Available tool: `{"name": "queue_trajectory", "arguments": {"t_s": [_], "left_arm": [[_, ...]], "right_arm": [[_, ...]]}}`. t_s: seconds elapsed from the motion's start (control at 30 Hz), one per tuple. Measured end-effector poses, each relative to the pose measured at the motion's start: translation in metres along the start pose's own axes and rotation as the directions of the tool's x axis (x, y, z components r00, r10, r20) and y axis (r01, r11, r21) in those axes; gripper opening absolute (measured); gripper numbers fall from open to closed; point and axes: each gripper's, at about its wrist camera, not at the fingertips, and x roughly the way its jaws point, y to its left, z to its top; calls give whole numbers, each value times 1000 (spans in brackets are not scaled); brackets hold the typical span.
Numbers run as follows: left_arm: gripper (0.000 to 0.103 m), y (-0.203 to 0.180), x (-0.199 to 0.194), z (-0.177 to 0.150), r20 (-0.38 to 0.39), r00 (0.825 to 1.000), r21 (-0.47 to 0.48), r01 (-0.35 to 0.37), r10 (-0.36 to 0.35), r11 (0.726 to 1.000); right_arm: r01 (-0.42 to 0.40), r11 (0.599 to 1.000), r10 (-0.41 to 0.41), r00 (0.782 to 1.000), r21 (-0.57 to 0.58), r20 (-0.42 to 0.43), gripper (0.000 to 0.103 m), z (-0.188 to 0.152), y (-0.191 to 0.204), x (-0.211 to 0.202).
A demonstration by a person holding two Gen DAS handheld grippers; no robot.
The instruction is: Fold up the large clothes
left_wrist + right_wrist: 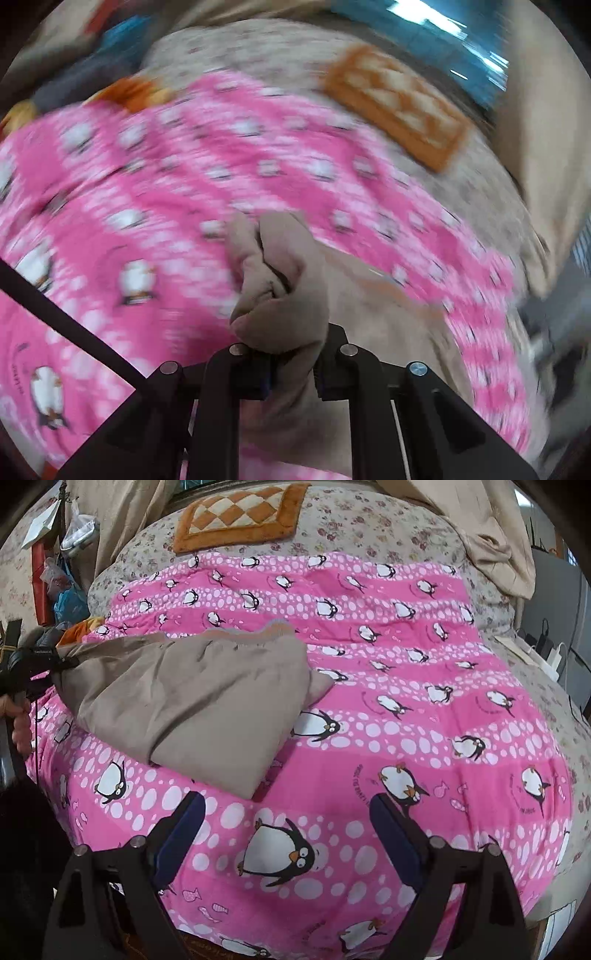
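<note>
A tan garment [207,698] lies partly folded on a pink penguin blanket [388,709], left of centre in the right wrist view. My left gripper [293,363] is shut on a bunched corner of the tan garment [280,280]; this view is motion-blurred. The left gripper also shows at the far left of the right wrist view [55,664], holding the garment's left edge lifted. My right gripper [288,808] is open and empty, just above the blanket near the garment's near corner.
The blanket covers a floral bedspread [362,524]. An orange checkered cushion [240,513] lies at the back of the bed. Beige fabric [502,550] hangs at the back right. Bags and clutter [66,572] stand at the left; chargers and cables [546,653] at the right.
</note>
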Motion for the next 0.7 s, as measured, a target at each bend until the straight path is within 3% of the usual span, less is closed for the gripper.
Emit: {"name": "queue_trajectory", "arguments": {"t_s": [0.13, 0.33, 0.43, 0.53, 0.7], "left_arm": [[0, -62, 1, -27, -38, 992, 148, 127, -123, 981], [0, -133, -3, -39, -34, 969, 195, 247, -245, 949], [0, -169, -6, -36, -37, 949, 210, 314, -313, 926], [0, -195, 2, -49, -78, 941, 244, 338, -329, 909], [0, -199, 43, -115, -218, 947, 344, 301, -236, 889]], "right_arm": [[-5, 1000, 5, 1000, -30, -5, 93, 1, 6, 0], [34, 999, -34, 999, 2, -22, 93, -1, -5, -2], [38, 997, -36, 999, 69, -35, 93, -3, -24, -2], [26, 988, -19, 999, 150, -47, 93, -7, -43, -2], [76, 974, -66, 996, 213, -54, 93, -14, -67, -5]]}}
